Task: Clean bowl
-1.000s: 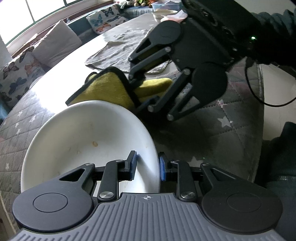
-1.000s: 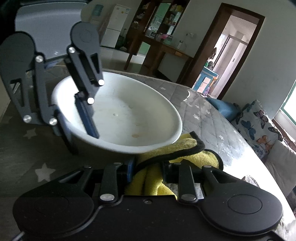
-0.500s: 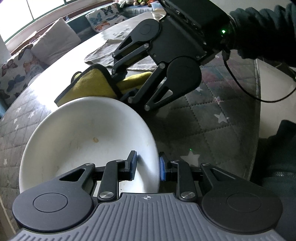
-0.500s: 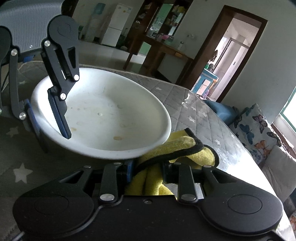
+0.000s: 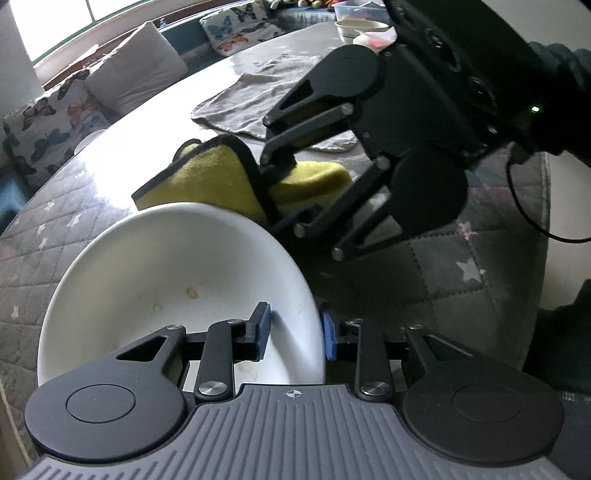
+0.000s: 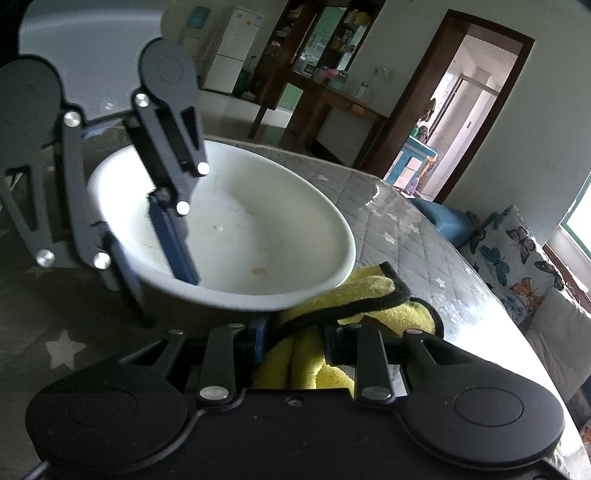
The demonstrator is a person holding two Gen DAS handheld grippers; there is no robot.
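Note:
A white bowl (image 5: 155, 280) with small brown stains inside is tilted above the quilted table. My left gripper (image 5: 295, 332) is shut on its near rim, one blue pad inside and one outside. In the right wrist view the same bowl (image 6: 258, 229) shows its stained inside, with the left gripper (image 6: 147, 243) clamped on its left rim. My right gripper (image 6: 295, 343) is shut on a yellow cloth (image 6: 325, 362) with black edging, just below the bowl's near edge. From the left wrist view the yellow cloth (image 5: 221, 181) sits behind the bowl's far rim, held by the right gripper (image 5: 280, 184).
A grey rag (image 5: 269, 99) lies spread on the table (image 5: 461, 266) beyond the cloth. A small bowl (image 5: 360, 27) and containers stand at the far edge. Butterfly cushions (image 5: 48, 129) line a bench at left. A dark sleeve (image 5: 554, 74) is at upper right.
The right gripper with the yellow cloth swung up toward the bowl's far rim, then drew back to the right. The bowl tilted slightly in the left gripper's hold.

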